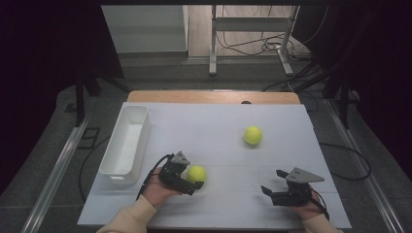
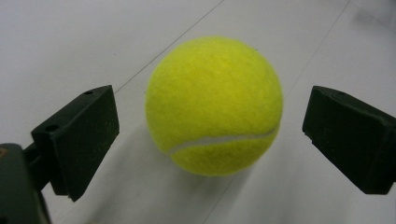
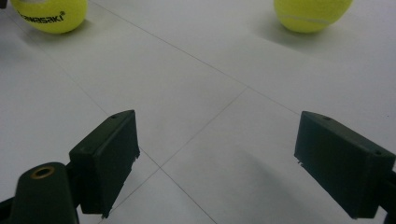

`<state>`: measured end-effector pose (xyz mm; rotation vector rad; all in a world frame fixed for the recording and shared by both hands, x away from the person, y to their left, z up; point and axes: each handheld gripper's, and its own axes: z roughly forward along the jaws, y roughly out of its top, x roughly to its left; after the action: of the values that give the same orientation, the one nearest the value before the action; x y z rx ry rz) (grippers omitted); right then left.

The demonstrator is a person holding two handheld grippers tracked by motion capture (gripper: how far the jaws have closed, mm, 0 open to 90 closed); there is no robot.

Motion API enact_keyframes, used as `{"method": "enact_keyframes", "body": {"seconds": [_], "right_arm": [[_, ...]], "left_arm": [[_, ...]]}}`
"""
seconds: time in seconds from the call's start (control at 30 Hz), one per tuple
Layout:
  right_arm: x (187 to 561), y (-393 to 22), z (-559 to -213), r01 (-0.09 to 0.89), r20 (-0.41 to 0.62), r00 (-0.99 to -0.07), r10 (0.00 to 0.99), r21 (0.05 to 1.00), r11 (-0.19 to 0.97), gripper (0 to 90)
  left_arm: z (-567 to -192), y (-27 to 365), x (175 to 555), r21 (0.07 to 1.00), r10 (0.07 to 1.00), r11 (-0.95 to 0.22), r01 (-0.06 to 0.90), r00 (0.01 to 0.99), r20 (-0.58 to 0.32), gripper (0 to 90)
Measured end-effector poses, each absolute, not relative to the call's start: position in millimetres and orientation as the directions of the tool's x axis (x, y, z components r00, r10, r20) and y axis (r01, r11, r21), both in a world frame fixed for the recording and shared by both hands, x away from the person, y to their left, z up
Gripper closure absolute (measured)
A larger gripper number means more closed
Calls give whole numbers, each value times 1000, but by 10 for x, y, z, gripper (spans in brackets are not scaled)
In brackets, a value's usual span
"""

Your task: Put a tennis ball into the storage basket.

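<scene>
A yellow tennis ball [image 1: 197, 173] [image 2: 214, 105] rests on the white table surface [image 1: 218, 145] near the front left. My left gripper [image 1: 194, 179] [image 2: 217, 140] is open around it, with a gap between each black pad and the ball. Another yellow tennis ball [image 1: 252, 135] [image 3: 312, 14] lies farther back toward the right. At the front right, my right gripper [image 1: 272, 181] [image 3: 215, 158] is open with bare table between its jaws. The right gripper view also catches the first ball [image 3: 49, 14] at its top left corner.
A long white bin [image 1: 142, 141] stands along the table's left edge, just behind the left hand. A wooden strip [image 1: 214, 96] borders the far edge. Beyond it are a metal stand [image 1: 250, 43] and loose cables on the floor.
</scene>
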<state>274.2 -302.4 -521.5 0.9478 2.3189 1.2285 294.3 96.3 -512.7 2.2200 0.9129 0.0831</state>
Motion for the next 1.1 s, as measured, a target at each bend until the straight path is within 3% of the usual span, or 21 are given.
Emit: {"method": "enact_keyframes", "body": {"seconds": [0.17,0.33,1.1], "right_arm": [[2740,-3023,-5214,394,0,-716,698,826,404,139],[2738,-3022,-5215,392,0,-717,697,827,403,139],[2737,-3023,-5212,387,-6,-717,697,828,406,140]], "left_arm": [[-5148,904,2963,638,636,-510,577,753,-171,84],[-5141,904,2954,648,625,-518,558,764,-159,255],[-4978,969,2908,700,627,-483,525,766,-142,262]]}}
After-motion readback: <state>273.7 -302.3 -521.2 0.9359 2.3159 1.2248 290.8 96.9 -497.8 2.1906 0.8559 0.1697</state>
